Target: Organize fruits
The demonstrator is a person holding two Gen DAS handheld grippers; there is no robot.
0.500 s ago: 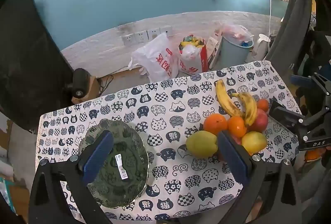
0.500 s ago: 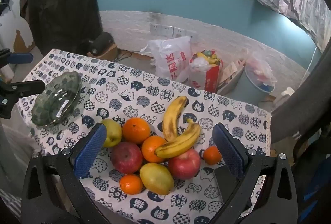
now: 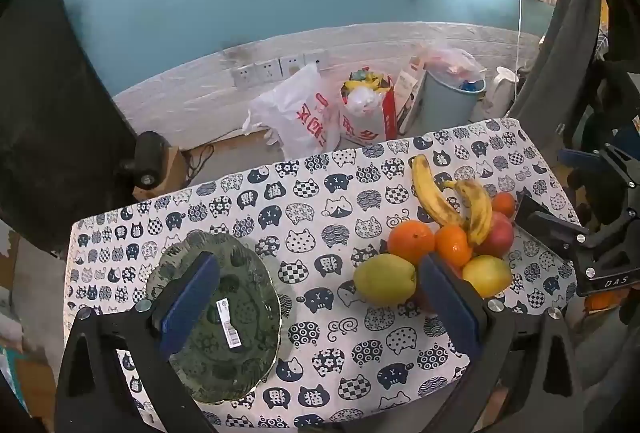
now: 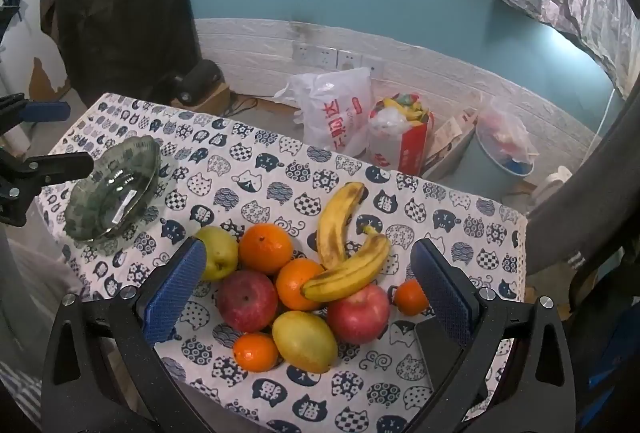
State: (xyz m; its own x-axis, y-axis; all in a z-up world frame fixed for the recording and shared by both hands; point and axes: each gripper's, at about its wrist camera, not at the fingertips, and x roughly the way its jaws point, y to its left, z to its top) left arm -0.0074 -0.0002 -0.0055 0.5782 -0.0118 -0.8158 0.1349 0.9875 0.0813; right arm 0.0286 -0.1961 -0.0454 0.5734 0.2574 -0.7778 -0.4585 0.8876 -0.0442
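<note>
A pile of fruit lies on the cat-print tablecloth point(image 4: 256, 169): two bananas point(image 4: 344, 269), two red apples point(image 4: 247, 300), several oranges point(image 4: 265, 248), a green pear point(image 4: 218, 253) and a yellow mango point(image 4: 305, 341). A green glass plate point(image 4: 114, 189) sits empty at the table's left end. My right gripper point(image 4: 312, 289) is open and empty above the pile. My left gripper point(image 3: 316, 301) is open and empty above the cloth between the plate point(image 3: 224, 321) and the pear point(image 3: 384, 279). The right gripper shows at the right edge of the left wrist view point(image 3: 560, 229).
Behind the table are plastic bags point(image 3: 300, 117), a red paper bag point(image 3: 368, 117) and a blue bin point(image 3: 452, 101) on the floor against a teal wall. A dark cloth point(image 4: 120, 1) hangs at the left. The table's near edge is just below both grippers.
Both views have shifted only slightly. The fruit and plate have not moved, and both grippers stay open.
</note>
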